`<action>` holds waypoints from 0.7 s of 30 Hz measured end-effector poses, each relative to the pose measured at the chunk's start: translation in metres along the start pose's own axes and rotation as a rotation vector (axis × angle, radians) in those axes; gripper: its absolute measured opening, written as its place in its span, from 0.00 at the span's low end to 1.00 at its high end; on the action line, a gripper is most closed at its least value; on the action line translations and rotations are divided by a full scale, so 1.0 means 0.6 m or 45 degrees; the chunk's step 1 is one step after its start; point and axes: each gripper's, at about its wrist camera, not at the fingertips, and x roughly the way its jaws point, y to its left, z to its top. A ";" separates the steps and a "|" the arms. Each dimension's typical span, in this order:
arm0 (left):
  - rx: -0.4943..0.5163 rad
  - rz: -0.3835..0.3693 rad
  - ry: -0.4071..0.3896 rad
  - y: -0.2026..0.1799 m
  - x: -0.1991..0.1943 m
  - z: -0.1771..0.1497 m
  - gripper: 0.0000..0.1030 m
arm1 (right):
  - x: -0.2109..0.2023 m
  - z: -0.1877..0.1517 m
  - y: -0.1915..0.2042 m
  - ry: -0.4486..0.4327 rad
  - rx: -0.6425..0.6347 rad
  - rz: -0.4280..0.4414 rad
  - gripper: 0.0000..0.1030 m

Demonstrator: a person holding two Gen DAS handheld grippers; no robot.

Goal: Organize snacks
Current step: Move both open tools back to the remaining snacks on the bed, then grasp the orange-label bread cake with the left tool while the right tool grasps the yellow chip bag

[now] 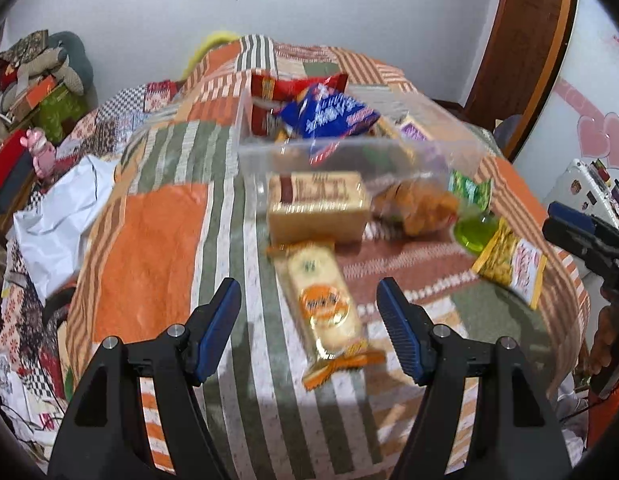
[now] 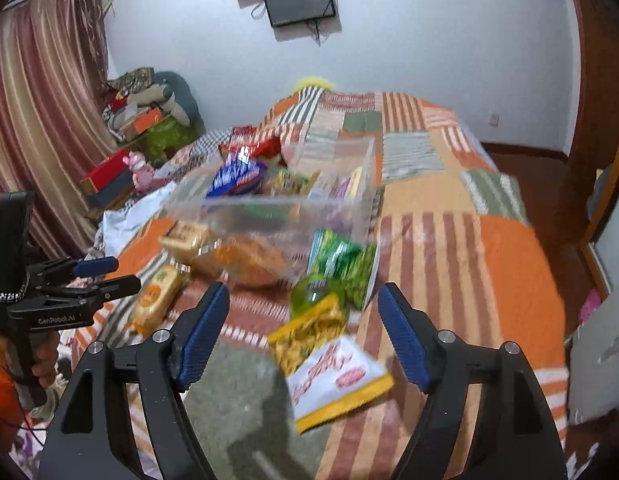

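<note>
Surface: a bed under a patchwork quilt (image 1: 161, 248) of orange, green and striped panels, in a white-walled room. Landmark for all places below: the clear plastic bin (image 1: 349, 152) standing mid-bed.

Nearest, left side: left gripper (image 1: 309, 320), fingers spread apart, nothing between the pads. Directly ahead of it, on the near side of the bin and well short of it, lies the cracker sleeve (image 1: 325, 312), flat on the quilt, long axis running roughly away from the fingers with a slight slant, near end between and just ahead of the fingertips. Judgement: this hand is the nearer one to it; the fingers already straddle its narrow width.

Nearest, right side: right gripper (image 2: 303, 332), fingers likewise apart and empty. Ahead of it, near and to the right of the bin, the yellow-and-white snack packet (image 2: 329, 364), flat, long axis slanted across the gap. Judgement: the right hand's piece.

Closer to the bin: green cup (image 2: 313, 292), green wrapper (image 2: 341, 264), a bag of orange pastries (image 1: 417, 208) and a tan biscuit box (image 1: 317, 208), all against its front wall.

Inside the bin: blue packet (image 1: 329, 116), red packet (image 1: 293, 88), others blurred.

Beyond: a wall-mounted screen (image 2: 297, 0), striped curtain (image 2: 41, 120), wooden door (image 1: 521, 40).
</note>
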 end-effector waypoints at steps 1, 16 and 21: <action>-0.009 -0.002 0.007 0.002 0.004 -0.003 0.68 | 0.008 -0.006 0.001 0.019 -0.004 -0.004 0.72; -0.088 -0.062 0.105 0.003 0.074 -0.019 0.68 | 0.057 -0.053 -0.009 0.194 0.031 -0.003 0.73; -0.063 -0.030 0.088 -0.009 0.085 -0.017 0.68 | 0.055 -0.056 -0.006 0.180 0.015 -0.020 0.73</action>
